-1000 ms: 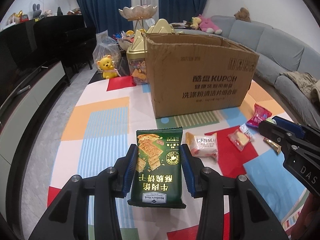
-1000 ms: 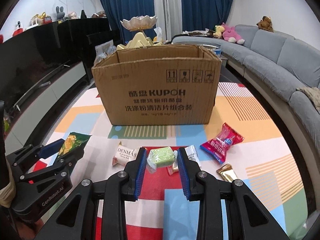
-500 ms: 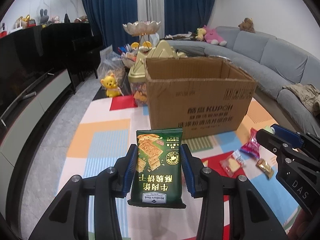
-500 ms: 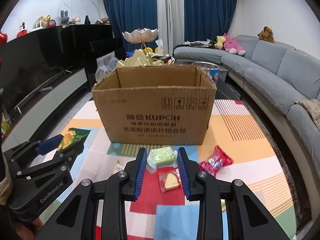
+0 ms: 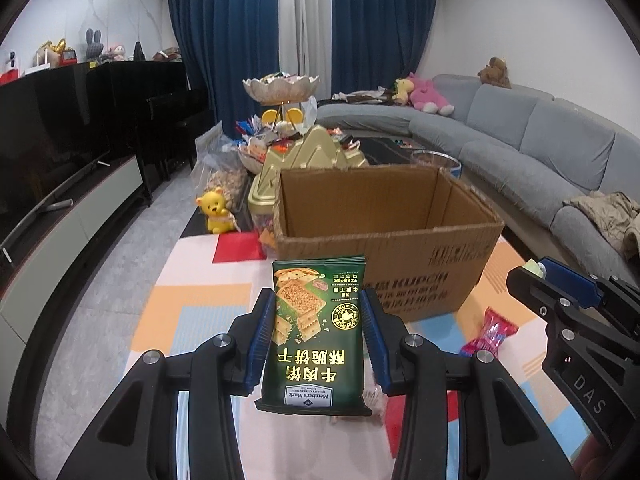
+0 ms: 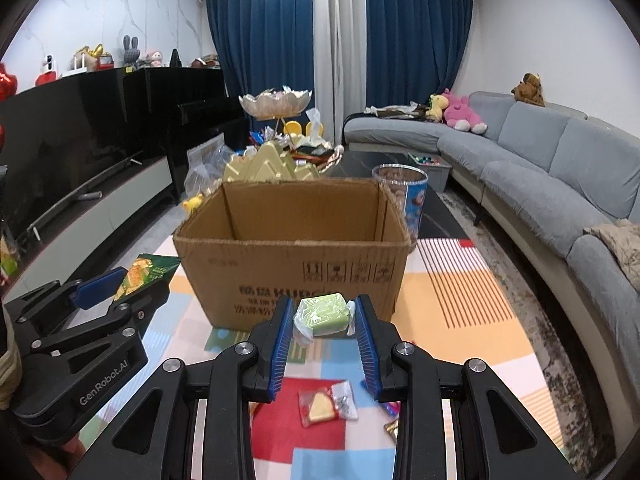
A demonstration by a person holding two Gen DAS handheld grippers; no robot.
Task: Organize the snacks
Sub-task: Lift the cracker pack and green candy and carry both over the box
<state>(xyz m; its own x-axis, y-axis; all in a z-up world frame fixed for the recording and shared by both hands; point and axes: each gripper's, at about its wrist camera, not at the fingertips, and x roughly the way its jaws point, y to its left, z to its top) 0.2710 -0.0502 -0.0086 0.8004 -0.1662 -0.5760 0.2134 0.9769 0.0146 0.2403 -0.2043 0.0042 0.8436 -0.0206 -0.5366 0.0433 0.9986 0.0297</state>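
Note:
My left gripper (image 5: 318, 316) is shut on a dark green cracker packet (image 5: 316, 336), held upright above the colourful mat. My right gripper (image 6: 323, 320) is shut on a small green wrapped cake (image 6: 324, 314). Both hang in front of an open, empty-looking cardboard box (image 5: 384, 240) (image 6: 296, 256), a little below its rim. In the right wrist view the left gripper (image 6: 132, 284) with its packet (image 6: 144, 272) shows at the left. The right gripper (image 5: 560, 280) shows at the right edge of the left wrist view.
On the mat lie a clear-wrapped yellow cake (image 6: 324, 404) and a red snack bag (image 5: 492, 330). Behind the box stand a gold-lidded jar (image 5: 304, 168), a yellow bear toy (image 5: 216, 210), a tiered snack stand (image 6: 276, 108) and a clear tub (image 6: 404, 196). A grey sofa (image 6: 560, 184) runs along the right.
Both grippers have risen with their snacks and come closer to the box. Its open inside now shows, and the loose snacks on the mat have dropped lower in view.

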